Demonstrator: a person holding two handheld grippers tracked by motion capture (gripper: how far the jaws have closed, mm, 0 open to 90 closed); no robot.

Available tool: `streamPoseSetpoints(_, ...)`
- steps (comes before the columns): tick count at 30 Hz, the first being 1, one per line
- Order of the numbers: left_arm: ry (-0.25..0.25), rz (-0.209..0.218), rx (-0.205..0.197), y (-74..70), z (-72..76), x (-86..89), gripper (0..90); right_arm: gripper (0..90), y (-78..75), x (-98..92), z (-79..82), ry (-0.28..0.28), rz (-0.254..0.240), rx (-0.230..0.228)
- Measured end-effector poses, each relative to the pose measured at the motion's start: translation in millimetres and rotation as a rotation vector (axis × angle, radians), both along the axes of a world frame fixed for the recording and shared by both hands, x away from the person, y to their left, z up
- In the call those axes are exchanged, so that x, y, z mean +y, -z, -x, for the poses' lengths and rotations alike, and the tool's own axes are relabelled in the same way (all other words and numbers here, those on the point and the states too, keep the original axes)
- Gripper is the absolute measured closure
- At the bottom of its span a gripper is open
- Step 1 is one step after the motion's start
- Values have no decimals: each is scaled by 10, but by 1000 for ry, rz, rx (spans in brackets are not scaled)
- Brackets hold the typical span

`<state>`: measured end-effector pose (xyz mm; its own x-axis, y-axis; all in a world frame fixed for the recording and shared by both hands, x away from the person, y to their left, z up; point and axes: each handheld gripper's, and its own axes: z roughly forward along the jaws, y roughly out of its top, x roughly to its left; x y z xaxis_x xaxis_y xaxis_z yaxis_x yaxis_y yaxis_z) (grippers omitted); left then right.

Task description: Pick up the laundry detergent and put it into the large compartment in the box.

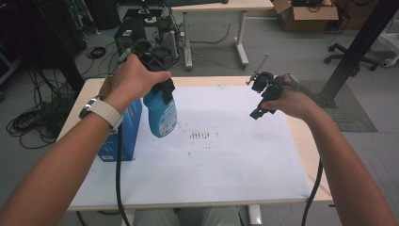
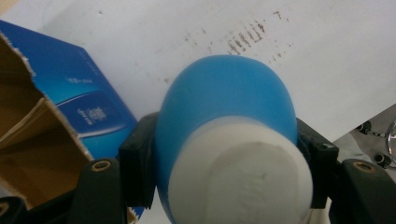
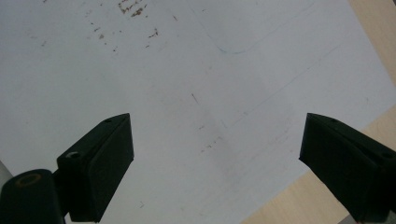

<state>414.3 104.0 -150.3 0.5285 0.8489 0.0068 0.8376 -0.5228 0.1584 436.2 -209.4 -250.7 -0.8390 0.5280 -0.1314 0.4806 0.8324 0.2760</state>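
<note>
Left tongs point(image 2: 224, 163) mostly behind blue bottle point(image 2: 224, 93)

bottle point(image 2: 224, 116) base hidden, box point(image 2: 42, 140) cut off

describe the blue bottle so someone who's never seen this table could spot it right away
Start at the white sheet covering the table, then go to its left edge, where an open blue carton stands. Just right of the carton, the blue bottle hangs above the sheet, clamped in the left gripper. It is rounded, smooth and lighter blue with a white end, unlike the dark, boxy carton.
</note>
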Motion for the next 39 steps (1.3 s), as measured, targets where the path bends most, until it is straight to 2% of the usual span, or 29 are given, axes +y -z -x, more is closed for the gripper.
streamPoseSetpoints(1,0,0,0,0,0,0,373,96,0,0,0,0,0,0)
streamPoseSetpoints(2,-11,-1,-4,-104,-4,38,373,96,-2,3,2,-1,-1,-1)
streamPoseSetpoints(5,-24,0,-11,-188,-7,74,373,96,-6,4,2,1,-2,-2)
streamPoseSetpoints(6,-41,5,-16,-292,-11,126,373,96,-8,5,2,1,-2,-2)
streamPoseSetpoints(8,-45,5,-16,-327,-15,148,373,96,-9,6,3,0,-2,-2)
streamPoseSetpoints(9,-65,15,-23,-406,-18,204,373,96,-11,6,4,0,-3,-3)
streamPoseSetpoints(12,-85,19,-29,-472,-19,260,374,96,-14,7,5,0,-5,-4)
streamPoseSetpoints(14,-129,24,-43,-569,-16,349,373,97,-19,3,7,1,-5,-4)
streamPoseSetpoints(15,-129,24,-43,-569,-16,349,373,97,-19,3,7,1,-5,-4)
streamPoseSetpoints(17,-174,29,-53,-648,-16,438,373,98,-28,-3,4,1,-6,-6)
streamPoseSetpoints(19,-184,23,-53,-672,-18,469,373,98,-31,-5,3,2,-6,-6)
streamPoseSetpoints(20,-207,10,-56,-723,-17,526,373,97,-35,-5,-1,4,-8,-6)
streamPoseSetpoints(23,-229,9,-63,-766,-13,577,373,97,-36,-1,-3,2,-7,-7)
streamPoseSetpoints(28,-288,13,-79,-906,7,755,373,98,-32,21,-5,-3,-7,-4)
streamPoseSetpoints(39,-360,8,-107,-1057,39,969,374,98,-32,51,-11,-8,1,-7)
